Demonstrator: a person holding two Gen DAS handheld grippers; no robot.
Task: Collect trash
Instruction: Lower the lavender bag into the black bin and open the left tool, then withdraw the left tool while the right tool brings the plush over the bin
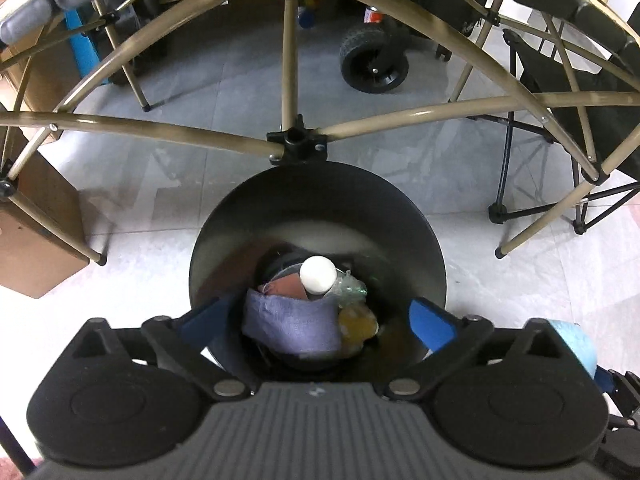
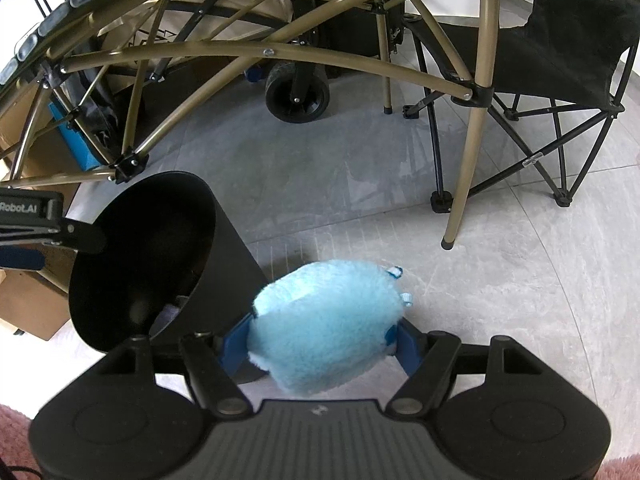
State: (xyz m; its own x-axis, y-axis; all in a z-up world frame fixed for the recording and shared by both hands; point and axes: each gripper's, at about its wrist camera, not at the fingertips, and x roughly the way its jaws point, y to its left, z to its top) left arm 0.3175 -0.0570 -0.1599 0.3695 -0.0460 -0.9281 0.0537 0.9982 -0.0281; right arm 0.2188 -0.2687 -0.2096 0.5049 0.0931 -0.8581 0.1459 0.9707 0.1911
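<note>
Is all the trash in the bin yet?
Not yet. The round black bin already holds a purple cloth and a white-capped bottle. The left gripper is open above it. The right gripper grips a fluffy light-blue cloth, still outside.

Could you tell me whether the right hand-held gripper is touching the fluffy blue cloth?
Touching: in the right wrist view, the right hand-held gripper has both blue fingers pressed against the fluffy blue cloth.
</note>
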